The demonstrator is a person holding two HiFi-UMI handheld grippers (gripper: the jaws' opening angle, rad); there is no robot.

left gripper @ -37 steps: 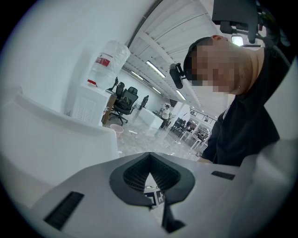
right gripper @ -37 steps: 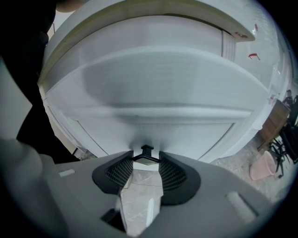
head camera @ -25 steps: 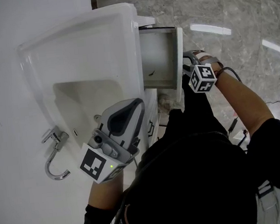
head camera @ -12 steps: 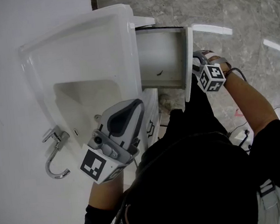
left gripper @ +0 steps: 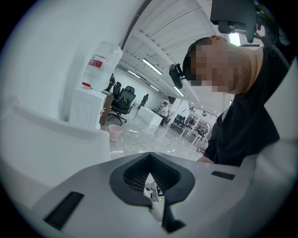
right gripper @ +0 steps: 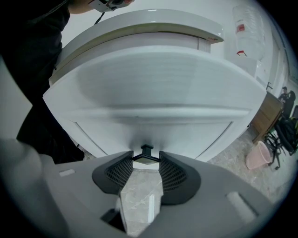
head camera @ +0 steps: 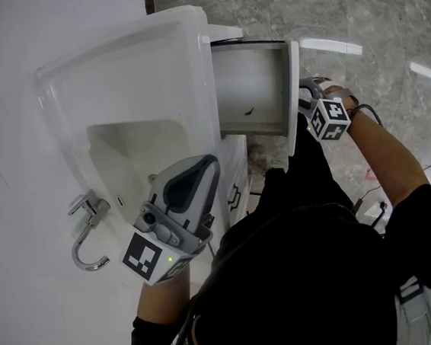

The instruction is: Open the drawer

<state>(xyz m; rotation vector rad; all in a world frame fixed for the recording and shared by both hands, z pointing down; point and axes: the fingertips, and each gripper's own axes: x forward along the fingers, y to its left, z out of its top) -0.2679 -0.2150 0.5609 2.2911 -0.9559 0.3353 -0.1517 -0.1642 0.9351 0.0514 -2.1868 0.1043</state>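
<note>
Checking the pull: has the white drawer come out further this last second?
Yes. The white drawer, its black handle in the right tool, has slid further out, away from the white ceramic basin.

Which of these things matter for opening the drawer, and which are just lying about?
In the job:
drawer; its black handle; right gripper, shut on the handle.

Just about:
sink; tap; pink bin; left gripper, shut and empty.

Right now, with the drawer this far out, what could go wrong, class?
The right gripper pinches the small black handle only at its fingertips, so it may slip off. The drawer is already well out; pulling further might drop it. The shut left gripper, beside the sink, could knock it.
</note>
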